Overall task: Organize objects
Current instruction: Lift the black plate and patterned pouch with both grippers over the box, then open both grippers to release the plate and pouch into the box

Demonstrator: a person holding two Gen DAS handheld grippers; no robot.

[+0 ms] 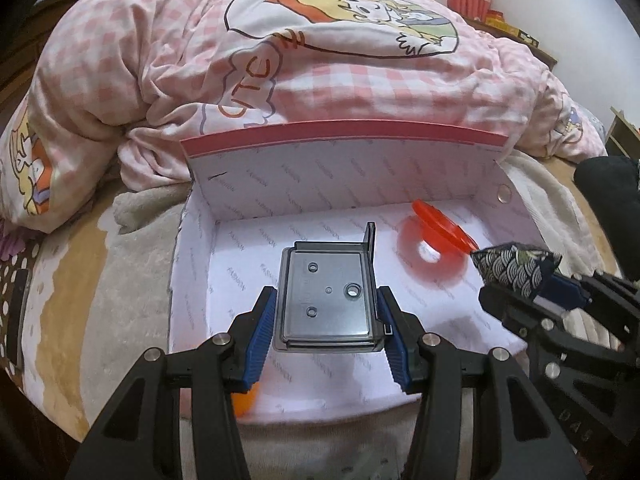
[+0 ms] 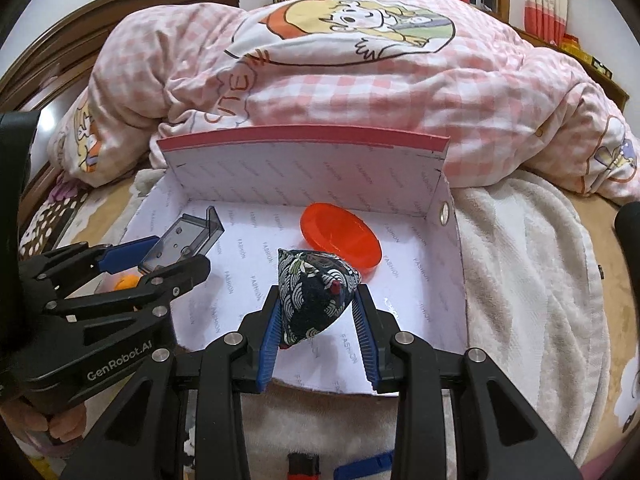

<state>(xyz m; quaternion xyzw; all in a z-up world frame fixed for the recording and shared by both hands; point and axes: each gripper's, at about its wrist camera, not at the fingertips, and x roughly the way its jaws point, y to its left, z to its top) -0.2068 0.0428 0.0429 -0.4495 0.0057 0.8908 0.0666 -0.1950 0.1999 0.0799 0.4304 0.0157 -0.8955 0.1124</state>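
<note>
**Both grippers loaded over box**

While both hands hang above the white box, each carries an item. L gripper is clamped on a grey plastic holder, pads on its long sides, over box's left half. R gripper squeezes a patterned beanbag over box centre, just in front of the orange dish on box floor. Holder: rigid, smooth, prob light, could slip, so flat side grip suits. Beanbag: soft, deforms, pinch mid-body. Small orange ball near box's left front edge.

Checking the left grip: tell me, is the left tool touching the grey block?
Touching: the left wrist view shows the left tool pads pressed against both sides of the grey block.
</note>
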